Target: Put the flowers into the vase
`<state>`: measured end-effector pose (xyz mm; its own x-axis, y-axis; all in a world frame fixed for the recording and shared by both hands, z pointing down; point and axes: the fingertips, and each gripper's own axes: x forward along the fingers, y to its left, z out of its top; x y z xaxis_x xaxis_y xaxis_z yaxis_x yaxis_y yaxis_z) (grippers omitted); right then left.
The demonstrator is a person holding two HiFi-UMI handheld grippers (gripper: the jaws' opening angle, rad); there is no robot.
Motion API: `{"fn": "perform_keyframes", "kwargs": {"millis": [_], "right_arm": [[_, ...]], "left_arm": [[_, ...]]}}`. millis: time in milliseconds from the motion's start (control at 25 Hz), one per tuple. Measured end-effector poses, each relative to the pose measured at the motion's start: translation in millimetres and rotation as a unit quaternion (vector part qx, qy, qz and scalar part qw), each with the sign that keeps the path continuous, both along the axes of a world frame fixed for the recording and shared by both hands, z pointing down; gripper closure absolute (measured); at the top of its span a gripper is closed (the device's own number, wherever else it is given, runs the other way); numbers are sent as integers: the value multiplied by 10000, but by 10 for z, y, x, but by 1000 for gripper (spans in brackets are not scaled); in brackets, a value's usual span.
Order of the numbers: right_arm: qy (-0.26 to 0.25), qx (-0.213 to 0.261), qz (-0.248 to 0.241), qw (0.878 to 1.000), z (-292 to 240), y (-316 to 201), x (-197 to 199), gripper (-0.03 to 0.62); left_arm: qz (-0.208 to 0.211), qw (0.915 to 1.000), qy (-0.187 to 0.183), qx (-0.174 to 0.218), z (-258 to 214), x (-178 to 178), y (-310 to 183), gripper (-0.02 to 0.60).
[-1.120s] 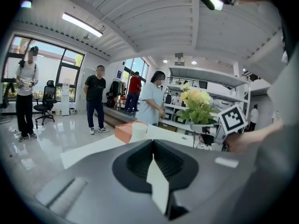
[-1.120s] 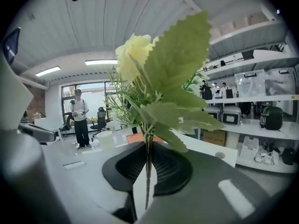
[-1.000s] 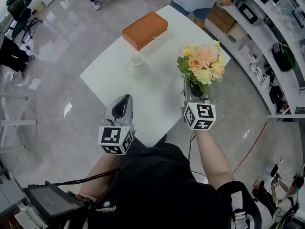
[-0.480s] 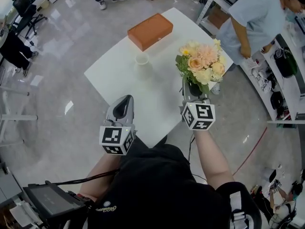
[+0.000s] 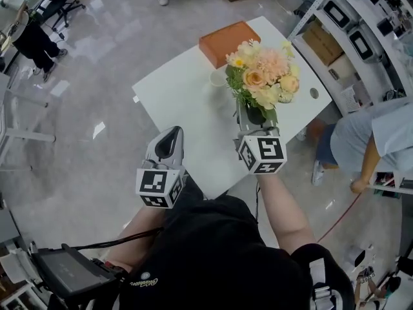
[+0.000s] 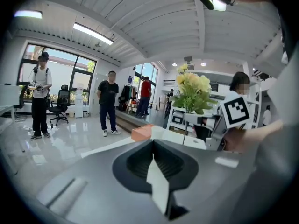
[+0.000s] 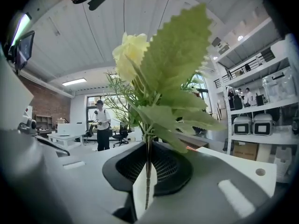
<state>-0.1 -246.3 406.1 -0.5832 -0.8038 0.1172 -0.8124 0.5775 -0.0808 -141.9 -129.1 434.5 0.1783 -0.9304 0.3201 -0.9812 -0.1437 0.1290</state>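
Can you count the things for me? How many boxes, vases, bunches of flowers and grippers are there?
orange box: 1
white vase: 1
bunch of flowers: 1
grippers: 2 (left gripper, right gripper)
Total: 5

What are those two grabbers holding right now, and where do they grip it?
The right gripper holds the flowers by their stems. The left gripper holds nothing; its jaws are together.

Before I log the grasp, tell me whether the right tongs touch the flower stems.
Touching. The right gripper view shows the right tongs shut on the flower stems, gripping them from both sides.
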Motion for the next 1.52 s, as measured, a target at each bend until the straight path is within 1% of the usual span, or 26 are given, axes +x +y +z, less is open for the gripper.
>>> {"fn": "perform_keyframes", "kwargs": {"millis": [120, 320, 440, 560, 640, 800, 960, 1160, 1520], "right_arm": [[-77, 234, -130, 9996, -208, -64, -187, 559], [-379, 744, -291, 9961, -782, -318, -452, 559], [-509, 1017, -382, 9928, -1102, -414, -539, 559], [-545, 1110, -427, 9914, -1212, -512, -607, 559], [-524, 1047, -457, 9921, -1131, -565, -666, 557], [-418, 824, -500, 9945, -784, -600, -737, 557], [-107, 715, -486, 9962, -357, -567, -814, 558], [241, 591, -431, 9970, 1, -696, -738, 559], [642, 9, -408, 9971, 517, -698, -747, 557]], "left_arm": [[-68, 10000, 27, 2, 20, -135, 0, 574], [-95, 9999, 74, -14, 118, -298, -41, 574], [-132, 9999, 77, -22, 127, -317, -20, 574], [-154, 9998, 72, -42, 114, -313, -15, 574], [-170, 9998, 72, -62, 128, -332, -23, 574], [-197, 9998, 50, -84, 135, -359, -15, 574], [-212, 9997, 2, -113, 190, -423, 43, 574], [-217, 9996, -17, -172, 160, -360, -49, 574], [-292, 9994, -17, -199, 189, -425, -15, 574]]}}
